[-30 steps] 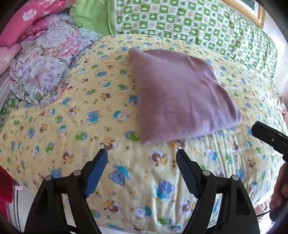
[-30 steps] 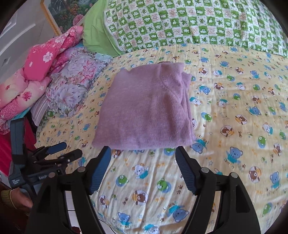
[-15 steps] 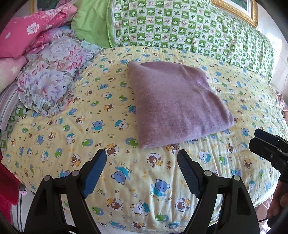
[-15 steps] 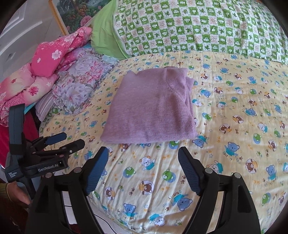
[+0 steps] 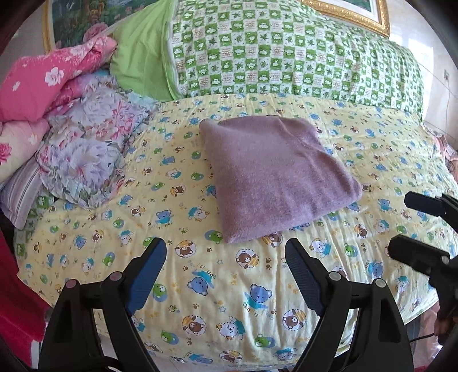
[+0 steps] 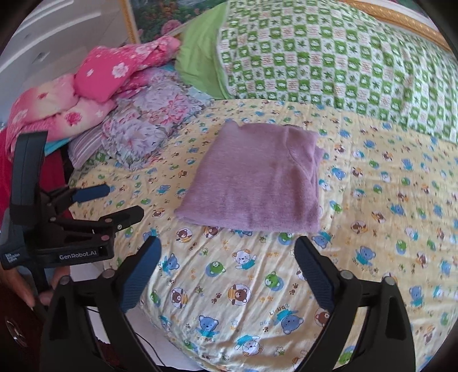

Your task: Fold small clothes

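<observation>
A folded purple garment (image 5: 274, 174) (image 6: 257, 177) lies flat on the yellow bear-print sheet (image 5: 229, 292) (image 6: 234, 300) in the middle of the bed. My left gripper (image 5: 224, 243) hovers just short of the garment's near corner. Its jaws are opening, with nothing between them. My right gripper (image 6: 227, 241) hangs before the garment's near edge, jaws opening wide and empty too. Each gripper also shows in the other's view: the right gripper (image 5: 412, 229) at the right edge, the left gripper (image 6: 114, 203) at the left, held by a hand (image 6: 17, 286).
A green checked quilt (image 5: 286, 51) lies along the back of the bed. Pink and floral bedding (image 5: 71, 148) is piled at the left. The bed's near edge runs just under both grippers. A gold picture frame (image 5: 357, 14) hangs behind.
Both grippers have drawn back and up from the garment, which now sits farther off. The right gripper's jaws have spread wider. The garment itself has not moved.
</observation>
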The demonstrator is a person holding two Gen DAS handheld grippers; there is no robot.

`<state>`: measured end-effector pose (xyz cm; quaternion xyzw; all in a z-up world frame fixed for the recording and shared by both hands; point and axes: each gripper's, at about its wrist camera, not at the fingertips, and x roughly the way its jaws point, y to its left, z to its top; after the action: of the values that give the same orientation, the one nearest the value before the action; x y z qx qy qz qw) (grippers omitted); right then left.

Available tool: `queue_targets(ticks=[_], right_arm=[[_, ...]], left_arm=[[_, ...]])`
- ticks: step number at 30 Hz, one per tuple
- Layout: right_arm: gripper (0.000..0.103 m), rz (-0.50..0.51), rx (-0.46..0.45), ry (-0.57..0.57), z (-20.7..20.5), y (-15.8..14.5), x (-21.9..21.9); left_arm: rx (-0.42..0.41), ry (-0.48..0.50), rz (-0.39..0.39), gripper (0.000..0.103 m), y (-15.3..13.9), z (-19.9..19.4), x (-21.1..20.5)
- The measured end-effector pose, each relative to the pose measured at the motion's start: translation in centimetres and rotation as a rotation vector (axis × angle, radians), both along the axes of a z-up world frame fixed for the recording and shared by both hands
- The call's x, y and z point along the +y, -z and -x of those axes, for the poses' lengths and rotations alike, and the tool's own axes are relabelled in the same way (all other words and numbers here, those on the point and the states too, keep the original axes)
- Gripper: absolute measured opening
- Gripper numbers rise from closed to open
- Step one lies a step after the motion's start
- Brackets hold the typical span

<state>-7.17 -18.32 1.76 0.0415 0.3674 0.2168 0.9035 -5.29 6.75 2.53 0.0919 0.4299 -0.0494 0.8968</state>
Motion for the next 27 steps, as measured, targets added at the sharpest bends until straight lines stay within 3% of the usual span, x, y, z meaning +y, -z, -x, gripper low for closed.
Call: queue_targets(ticks=[13,27], right_arm=[[0.099,0.042,0.013,0.052,-3.9,3.9,-0.1],[0.099,0.042,0.047,0.082,-6.0,5.9,0.0]], left_arm=[[0.125,-0.079,0.048,0.086,5.5,-4.1,0.9],[0.145,-0.121,0.022,0.086,7.7,-6.1,0.7]])
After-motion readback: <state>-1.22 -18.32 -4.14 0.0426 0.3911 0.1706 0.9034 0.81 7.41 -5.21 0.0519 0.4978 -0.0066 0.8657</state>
